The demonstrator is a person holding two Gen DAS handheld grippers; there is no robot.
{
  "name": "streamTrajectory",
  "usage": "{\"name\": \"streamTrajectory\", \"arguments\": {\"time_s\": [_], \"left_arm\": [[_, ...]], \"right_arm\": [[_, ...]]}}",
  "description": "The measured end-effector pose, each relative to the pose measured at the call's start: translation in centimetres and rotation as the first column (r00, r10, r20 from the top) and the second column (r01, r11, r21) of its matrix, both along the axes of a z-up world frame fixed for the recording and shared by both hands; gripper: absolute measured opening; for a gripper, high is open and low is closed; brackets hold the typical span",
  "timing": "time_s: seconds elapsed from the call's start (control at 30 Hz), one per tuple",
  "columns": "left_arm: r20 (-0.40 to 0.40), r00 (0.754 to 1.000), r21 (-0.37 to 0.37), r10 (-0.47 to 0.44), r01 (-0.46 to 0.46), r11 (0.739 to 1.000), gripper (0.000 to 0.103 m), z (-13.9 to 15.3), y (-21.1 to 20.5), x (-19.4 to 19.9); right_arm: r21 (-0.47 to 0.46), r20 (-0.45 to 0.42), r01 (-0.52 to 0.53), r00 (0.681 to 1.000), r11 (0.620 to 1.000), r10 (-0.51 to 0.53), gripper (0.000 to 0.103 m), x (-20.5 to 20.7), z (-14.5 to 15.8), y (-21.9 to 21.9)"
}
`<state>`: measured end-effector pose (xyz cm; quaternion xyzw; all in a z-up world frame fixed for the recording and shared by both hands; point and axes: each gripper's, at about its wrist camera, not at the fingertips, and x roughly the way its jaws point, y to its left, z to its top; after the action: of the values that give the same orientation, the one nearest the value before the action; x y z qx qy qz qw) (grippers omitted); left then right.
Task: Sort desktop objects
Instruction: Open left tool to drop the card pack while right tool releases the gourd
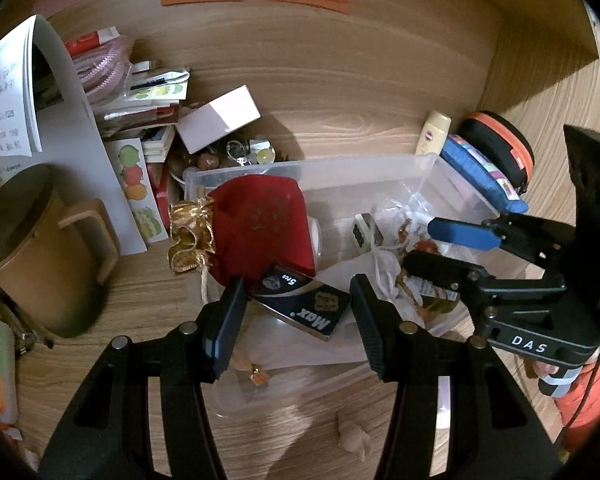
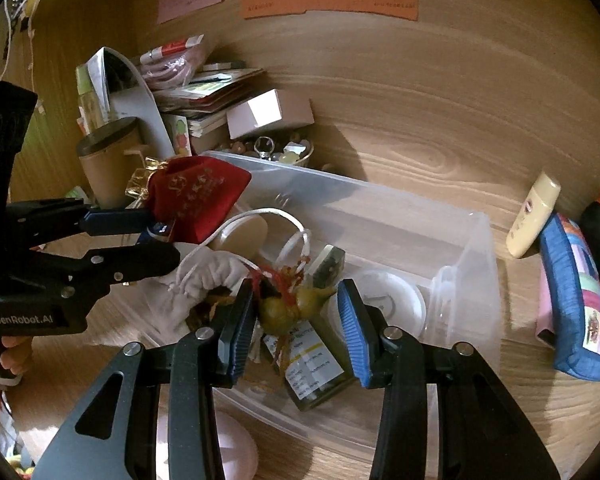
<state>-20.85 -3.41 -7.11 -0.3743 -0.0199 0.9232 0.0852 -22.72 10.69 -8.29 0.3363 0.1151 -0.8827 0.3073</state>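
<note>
Left gripper [image 1: 296,304] spread wide over dark "Max" box [image 1: 300,304] atop clear bin [image 1: 440,168] | right gripper [image 2: 296,312] parted around green gourd charm [image 2: 288,308] (untouched) | advice: close squarely on box edges

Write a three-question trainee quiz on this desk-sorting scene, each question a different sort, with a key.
1. True or false: the red pouch lies in the clear bin.
2. Which lies between the left claw fingers? A) dark "Max" box B) cream tube C) tan mug
3. Fill in: the right claw is open around a small ____ gourd charm.

Key: 1 true; 2 A; 3 green.
</note>
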Motion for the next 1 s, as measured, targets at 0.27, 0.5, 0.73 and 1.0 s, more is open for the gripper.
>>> {"name": "streamTrajectory", "arguments": {"time_s": [0.27, 0.5, 0.73, 1.0], "left_arm": [[-0.011, 1.000, -0.011, 0.002, -0.002, 1.000, 0.054, 0.2, 0.0, 0.1], [-0.057, 0.998, -0.022, -0.002, 0.001, 1.000, 0.065, 1.3, 0.4, 1.0], [-0.092, 0.996, -0.056, 0.022, -0.028, 0.998, 0.074, 2.3, 0.8, 2.0], [-0.143, 0.986, -0.066, 0.084, -0.094, 0.993, 0.093, 3.7, 0.2, 3.3]], "right_arm": [[-0.006, 0.010, 0.001, 1.000, 1.000, -0.001, 0.039, 0.0, 0.2, 0.1], [-0.005, -0.041, 0.001, 0.999, 1.000, -0.002, 0.055, 0.9, 0.9, 0.2], [-0.021, -0.085, 0.041, 0.995, 0.999, -0.043, 0.074, 1.3, 1.8, 0.7], [0.021, -0.152, 0.097, 0.984, 0.995, -0.093, 0.084, 1.4, 2.7, 1.1]]}}
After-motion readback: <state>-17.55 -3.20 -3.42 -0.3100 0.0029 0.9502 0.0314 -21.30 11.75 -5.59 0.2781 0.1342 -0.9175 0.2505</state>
